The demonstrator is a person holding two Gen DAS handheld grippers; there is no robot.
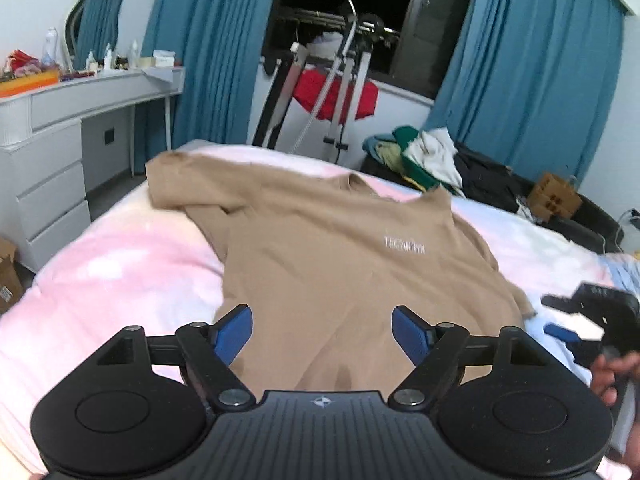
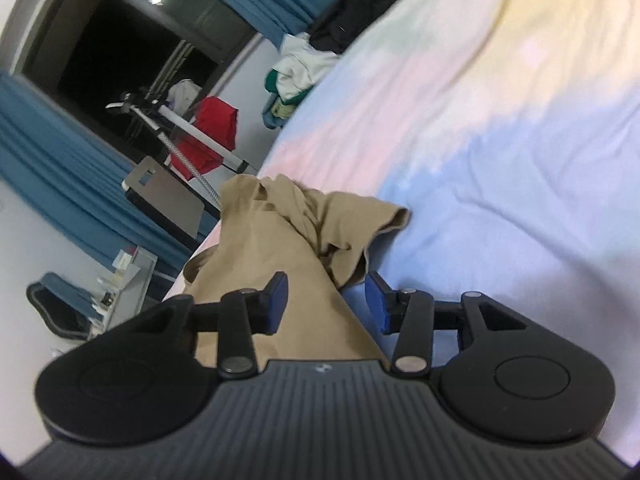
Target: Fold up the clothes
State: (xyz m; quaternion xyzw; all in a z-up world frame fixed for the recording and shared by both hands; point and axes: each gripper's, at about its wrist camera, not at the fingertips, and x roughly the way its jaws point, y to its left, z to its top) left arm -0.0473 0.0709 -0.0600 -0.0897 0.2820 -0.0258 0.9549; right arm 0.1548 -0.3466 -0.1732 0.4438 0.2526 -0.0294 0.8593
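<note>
Tan shirt spread on the bed

Shirt [image 1: 320,248] lies flat on the pastel bed [image 1: 120,272], ahead of the left tool [image 1: 322,334], whose jaws stand wide and empty. Right tool [image 2: 326,302] is partly open, the shirt's edge between its pads, not pinched.

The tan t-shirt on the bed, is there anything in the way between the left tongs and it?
Nothing visible. The left tongs hang open right over the lower part of the tan t-shirt, which lies spread on the pastel bedspread with nothing on top of it.
</note>
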